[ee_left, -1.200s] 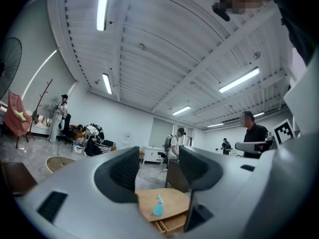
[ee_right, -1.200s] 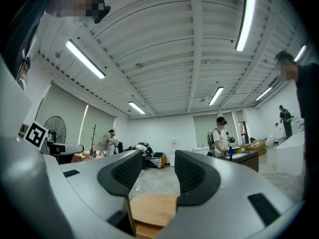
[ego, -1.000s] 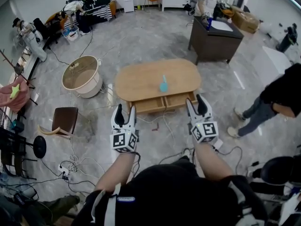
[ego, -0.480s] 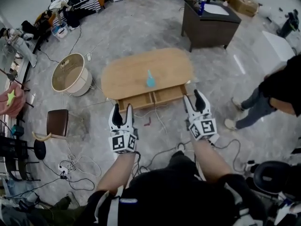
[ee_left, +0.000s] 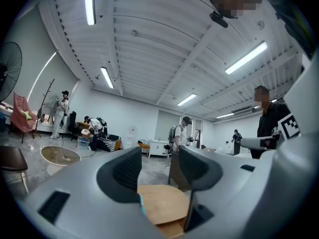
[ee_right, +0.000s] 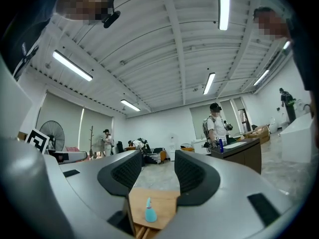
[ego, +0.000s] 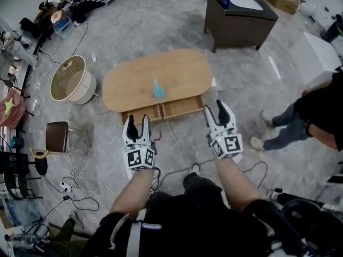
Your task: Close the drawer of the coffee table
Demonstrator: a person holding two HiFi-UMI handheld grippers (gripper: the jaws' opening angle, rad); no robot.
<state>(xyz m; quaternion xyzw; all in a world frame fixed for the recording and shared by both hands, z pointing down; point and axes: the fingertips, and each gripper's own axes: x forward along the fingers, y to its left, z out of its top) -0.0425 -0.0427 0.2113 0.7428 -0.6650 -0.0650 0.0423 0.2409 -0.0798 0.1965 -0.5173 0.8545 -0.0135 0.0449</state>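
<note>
Currently in the approach step: the drawer [ego: 181, 107] of the coffee table [ego: 177, 71] stands pulled out along the table's near edge, and nothing of mine touches it yet. My left gripper [ego: 138, 125] is raised in front of the drawer's left half, jaws spread, with only the tabletop showing through the gap in the left gripper view. My right gripper [ego: 215, 110] hangs just off the drawer's right end, jaws likewise spread and holding nothing; through them the right gripper view shows the tabletop and the small blue thing [ee_right: 149, 212] standing on it. The drawer looks split by a middle divider; I cannot tell whether it is one box or two side by side. Next move, as I judge it: drop both grippers to the drawer front, set the jaw tips flat against it and push straight toward the table. An even push on both sides should keep it from skewing, and no grasp is needed. Against the frame a second ago, the table sits further left and higher in the head view and the dark cabinet [ego: 239, 16] has slid to the top edge. The drawer is out as far as before, and my jaws are spread the same.
</note>
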